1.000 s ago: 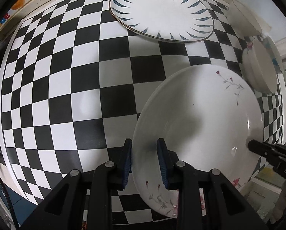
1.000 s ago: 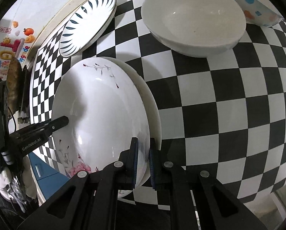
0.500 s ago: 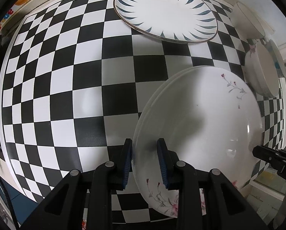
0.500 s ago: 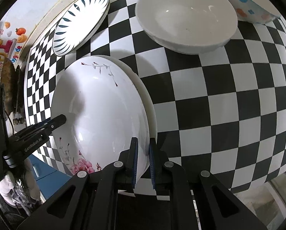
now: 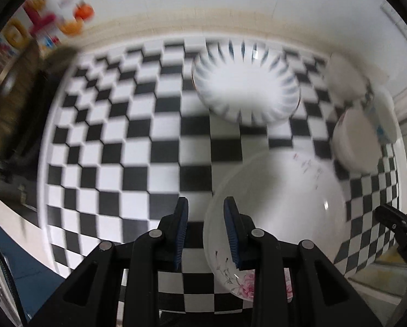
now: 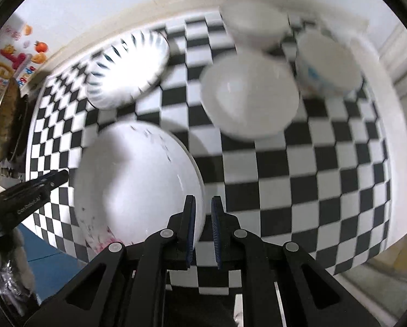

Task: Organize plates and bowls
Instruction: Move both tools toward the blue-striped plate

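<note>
Left wrist view, blurred: two plates and three bowls lie on the checkered table (image 5: pixel 127 147). The floral plate (image 5: pixel 280 199) sits at lower right, the blue-rimmed plate (image 5: pixel 244 87) at upper centre. The bowls crowd the right edge: one (image 5: pixel 356 139) at mid-right, a second (image 5: pixel 345 77) above it, and a third (image 5: pixel 386 114) behind. The left gripper (image 5: pixel 205 229) has its jaws spread and holds nothing; its right finger overlaps the floral plate's near rim, though contact cannot be told. The right gripper (image 5: pixel 394 218) pokes in at lower right.

Right wrist view: the floral plate (image 6: pixel 132 179) lies at lower left, the blue-rimmed plate (image 6: pixel 127 70) at upper left. Three bowls sit at upper right: a white one (image 6: pixel 250 92), a spotted one (image 6: pixel 329 62) and a third (image 6: pixel 258 24). The right gripper (image 6: pixel 203 226) points level over the table, jaws slightly parted around the floral plate's edge without pinching it.
</note>
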A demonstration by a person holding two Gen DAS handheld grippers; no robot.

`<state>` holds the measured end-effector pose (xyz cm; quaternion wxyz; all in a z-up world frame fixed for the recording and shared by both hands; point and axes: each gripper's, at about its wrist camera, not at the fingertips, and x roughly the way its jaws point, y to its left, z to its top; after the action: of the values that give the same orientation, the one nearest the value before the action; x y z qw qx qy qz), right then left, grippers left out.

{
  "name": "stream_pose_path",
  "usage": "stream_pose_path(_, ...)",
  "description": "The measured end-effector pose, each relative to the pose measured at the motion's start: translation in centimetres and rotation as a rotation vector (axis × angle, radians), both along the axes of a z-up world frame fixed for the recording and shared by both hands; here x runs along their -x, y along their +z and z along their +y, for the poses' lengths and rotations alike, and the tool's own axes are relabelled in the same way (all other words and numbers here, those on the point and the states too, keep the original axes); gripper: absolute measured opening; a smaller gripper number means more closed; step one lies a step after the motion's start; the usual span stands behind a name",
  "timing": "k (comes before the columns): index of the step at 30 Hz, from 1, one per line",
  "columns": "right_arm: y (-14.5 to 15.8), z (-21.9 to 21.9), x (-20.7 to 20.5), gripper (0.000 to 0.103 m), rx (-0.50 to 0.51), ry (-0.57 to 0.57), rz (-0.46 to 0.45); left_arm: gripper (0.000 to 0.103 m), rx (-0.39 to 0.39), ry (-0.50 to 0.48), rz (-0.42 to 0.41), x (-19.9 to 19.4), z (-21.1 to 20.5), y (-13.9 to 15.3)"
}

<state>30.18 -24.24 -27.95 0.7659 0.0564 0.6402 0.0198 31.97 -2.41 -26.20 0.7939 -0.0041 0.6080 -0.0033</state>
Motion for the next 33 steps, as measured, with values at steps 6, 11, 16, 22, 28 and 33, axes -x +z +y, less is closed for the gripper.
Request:
stream_pose_path(6, 4.3, 2.6, -0.2, 0.014, 0.051, 0.047, -0.128, 0.024, -0.038, 0.001, -0.104, -0.8, 0.0, 4.1)
stream_pose_path(11, 6.6, 4.0, -0.2, 0.014, 0.068, 0.09, -0.191, 0.024, -0.053, 0.021, -0.14, -0.3, 0.0, 5.8)
stream_pose_path(16, 8.4, 4.7, -0.1, 0.014, 0.086, 0.115, -0.26, 0.024, -0.078, 0.051, -0.171, 0.1, 0.0, 6.8)
stream_pose_path(22, 8.9, 4.6, -0.5, 0.014, 0.098, 0.125, -0.294, 0.024, -0.094, 0.068, -0.177, 0.0, -0.1, 7.0)
stream_pose_path(28, 8.3, 4.2, -1.5, 0.014, 0.093, 0.13, -0.283, 0.025, -0.105, 0.074, -0.173, -1.0, -0.6, 6.6)
stream_pose_path(33, 7.8, 3.5, -3.2, 0.015, 0.072, 0.127, -0.264, 0.026, -0.049, 0.081, -0.12, -3.3, -0.6, 5.2)
